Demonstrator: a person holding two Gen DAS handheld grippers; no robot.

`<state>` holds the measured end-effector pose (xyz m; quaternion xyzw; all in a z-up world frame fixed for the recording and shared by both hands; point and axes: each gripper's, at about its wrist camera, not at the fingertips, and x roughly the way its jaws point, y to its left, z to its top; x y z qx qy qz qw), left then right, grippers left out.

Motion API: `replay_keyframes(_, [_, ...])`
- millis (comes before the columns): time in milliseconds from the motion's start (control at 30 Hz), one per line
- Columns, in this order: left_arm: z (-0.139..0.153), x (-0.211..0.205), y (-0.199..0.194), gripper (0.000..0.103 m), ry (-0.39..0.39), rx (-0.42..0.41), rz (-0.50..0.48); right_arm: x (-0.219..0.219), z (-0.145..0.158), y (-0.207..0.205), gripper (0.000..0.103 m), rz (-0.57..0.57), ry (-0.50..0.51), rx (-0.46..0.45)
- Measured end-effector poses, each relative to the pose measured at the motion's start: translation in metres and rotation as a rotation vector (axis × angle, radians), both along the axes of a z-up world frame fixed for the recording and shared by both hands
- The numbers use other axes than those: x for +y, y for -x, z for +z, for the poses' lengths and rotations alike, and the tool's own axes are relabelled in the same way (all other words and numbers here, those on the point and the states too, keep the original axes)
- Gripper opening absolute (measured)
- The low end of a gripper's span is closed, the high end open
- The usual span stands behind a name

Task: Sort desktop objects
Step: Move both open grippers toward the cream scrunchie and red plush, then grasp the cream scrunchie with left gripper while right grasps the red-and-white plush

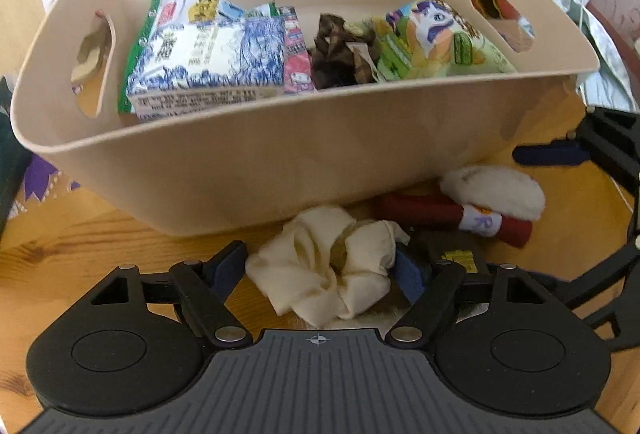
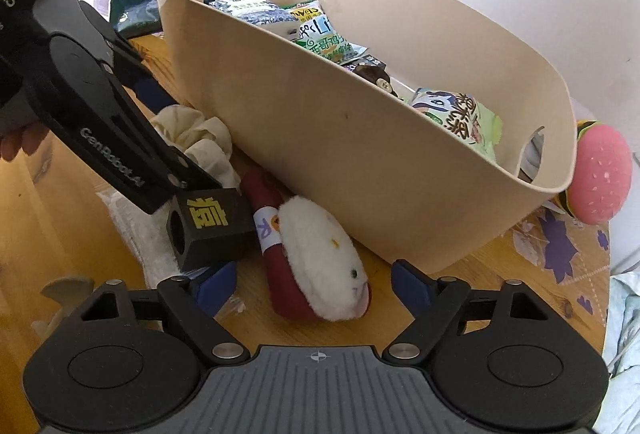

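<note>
- Left gripper (image 1: 320,266): jaws spread wide, cream scrunchie (image 1: 324,266) sits between the blue pads. The right pad touches or overlaps its edge, the left pad sits just beside it; no squeeze visible, so not a grasp.
- Right gripper (image 2: 314,284): jaws wide apart, nothing clamped. The plush toy (image 2: 320,266), white fluffy top on a dark red body with an "R" band, lies between the fingers on the wooden table (image 2: 480,274); cannot tell if either pad touches it.
- In the right wrist view the left gripper body crosses the upper left, and a black block with a yellow character (image 2: 212,226) sits at its tip beside the plush.
- Scrunchie and plush both lie on the table, right against the near wall of the beige basket (image 1: 320,153), plush to the right of the scrunchie.
- Basket contents: blue-and-white box (image 1: 204,69) at left, pink packet (image 1: 298,61) next to it, dark brown wrapper (image 1: 340,53) in the middle, green snack bag with a cartoon pony (image 1: 440,33) at right.
- Pink burger plush (image 2: 600,181) sits outside the basket's far end.
</note>
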<state>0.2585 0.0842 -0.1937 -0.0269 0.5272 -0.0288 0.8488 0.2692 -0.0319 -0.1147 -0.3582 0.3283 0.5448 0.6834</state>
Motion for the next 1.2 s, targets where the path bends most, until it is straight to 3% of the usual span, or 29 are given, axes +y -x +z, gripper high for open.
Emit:
replay_keyframes(200, [-0.002, -0.009, 0.0, 0.071, -0.076, -0.017, -0.026, 0.006, -0.008, 0.002, 0.069, 0.005, 0.022, 0.011])
replay_keyframes(300, [-0.001, -0.007, 0.002, 0.055, -0.07, -0.033, -0.024, 0.006, -0.008, 0.001, 0.059, -0.005, 0.013, 0.024])
replay_keyframes(367, [0.0, -0.008, 0.003, 0.043, -0.067, -0.038, -0.041, 0.005, -0.008, -0.001, 0.047, -0.013, 0.01, 0.038])
replay_keyframes(567, [0.002, -0.013, 0.003, 0.026, -0.069, -0.024, -0.063, -0.001, -0.006, 0.005, 0.043, 0.003, 0.014, 0.035])
replay_keyframes(767, [0.004, -0.014, 0.01, 0.022, -0.087, -0.014, -0.067, -0.014, -0.001, 0.01, 0.041, -0.013, 0.007, 0.046])
replay_keyframes(1200, [0.029, 0.0, 0.041, 0.022, -0.068, -0.048, 0.016, -0.043, 0.033, 0.021, 0.041, -0.064, -0.032, 0.031])
